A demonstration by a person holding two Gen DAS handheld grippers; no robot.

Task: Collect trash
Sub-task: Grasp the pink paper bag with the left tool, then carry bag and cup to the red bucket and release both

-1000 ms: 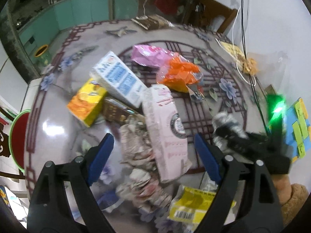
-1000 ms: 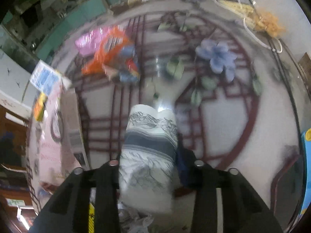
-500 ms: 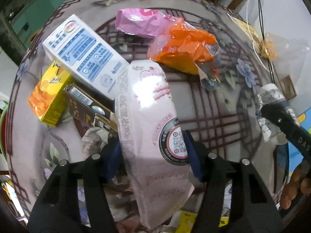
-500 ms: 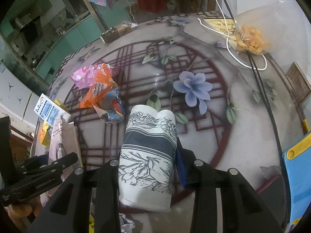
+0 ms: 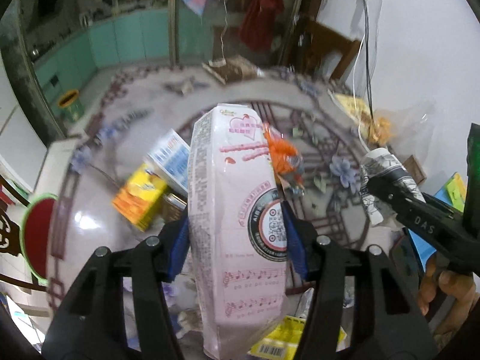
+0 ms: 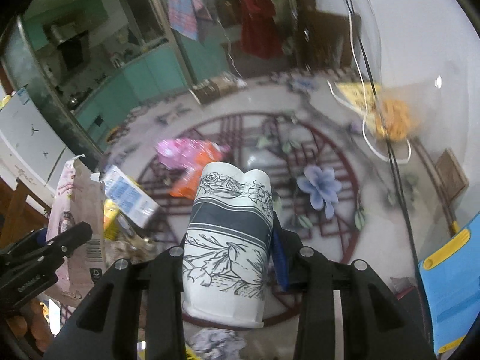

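The left gripper [image 5: 235, 237] has its jaws closing on a tall pale-pink carton [image 5: 237, 210], blue pads pressed against both of its long sides. The carton stands up between the jaws, printed with pink hearts, rows of music notes and a round black-and-white seal with a code square; its lower end is crumpled.

The right gripper [image 6: 231, 258] grips a paper cup [image 6: 229, 240] held clear of the desk [image 6: 330, 249], its jaws clamped on the cup's sides. The cup is white with black line-drawn flowers and a dark band, its rim dented, its base toward the camera.

Beyond the left jaws on the desk lie a yellow-orange box [image 5: 139, 199], a white-and-blue box [image 5: 171, 157] and an orange wrapper [image 5: 282, 153]. Below the carton is a yellow wrapper with a barcode [image 5: 279, 342]. Ahead of the right jaws a pink bag [image 6: 177, 151] lies against the orange wrapper.
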